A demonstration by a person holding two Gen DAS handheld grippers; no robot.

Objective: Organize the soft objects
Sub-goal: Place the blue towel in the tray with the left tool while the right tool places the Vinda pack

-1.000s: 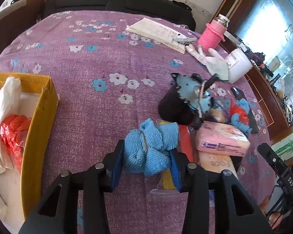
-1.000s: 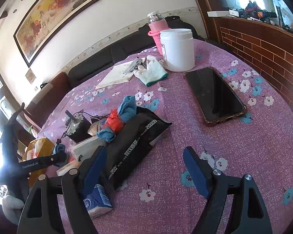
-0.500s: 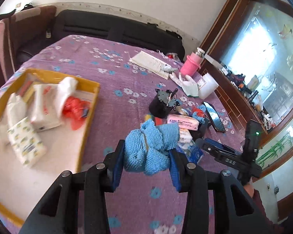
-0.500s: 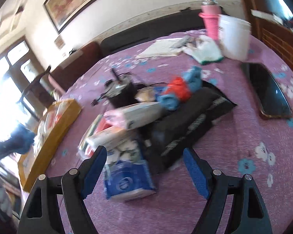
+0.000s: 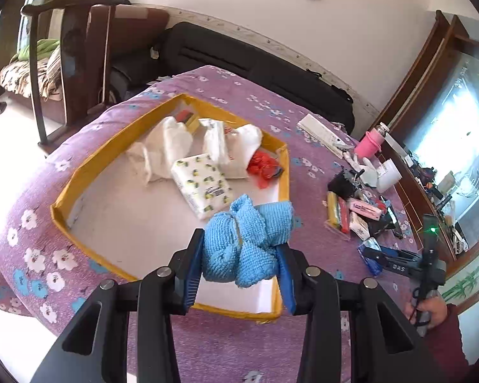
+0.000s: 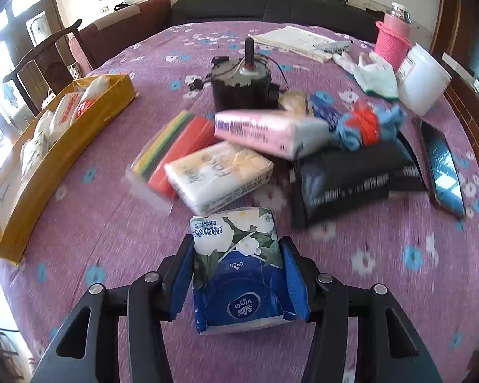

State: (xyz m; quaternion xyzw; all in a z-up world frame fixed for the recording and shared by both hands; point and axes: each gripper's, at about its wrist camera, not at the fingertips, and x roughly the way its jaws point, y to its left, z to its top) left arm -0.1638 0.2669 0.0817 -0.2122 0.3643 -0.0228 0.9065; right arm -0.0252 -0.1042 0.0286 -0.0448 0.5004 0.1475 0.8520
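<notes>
My left gripper [image 5: 239,252] is shut on a crumpled blue cloth [image 5: 247,242] and holds it above the near right corner of the yellow tray [image 5: 79,172]. The tray holds white bags, a red bag and a lemon-print tissue pack [image 5: 201,185]. My right gripper [image 6: 239,258] has its jaws against both sides of a blue Vinda tissue pack [image 6: 239,274] lying on the purple flowered cloth. Beyond it lie a pink tissue pack [image 6: 262,134], a cream pack [image 6: 220,178], coloured sponges [image 6: 172,153] and a black pack [image 6: 354,178].
A black motor [image 6: 242,86], a phone [image 6: 440,166], a white jar [image 6: 421,79], a pink bottle [image 6: 392,38], a white glove [image 6: 373,76] and papers [image 6: 293,41] sit further back. The tray also shows at the left of the right wrist view [image 6: 48,159]. A chair [image 5: 60,63] stands beyond the table.
My left gripper has carried the blue cloth from the pile to above the tray. My right gripper has swung left and closed around the blue tissue pack.
</notes>
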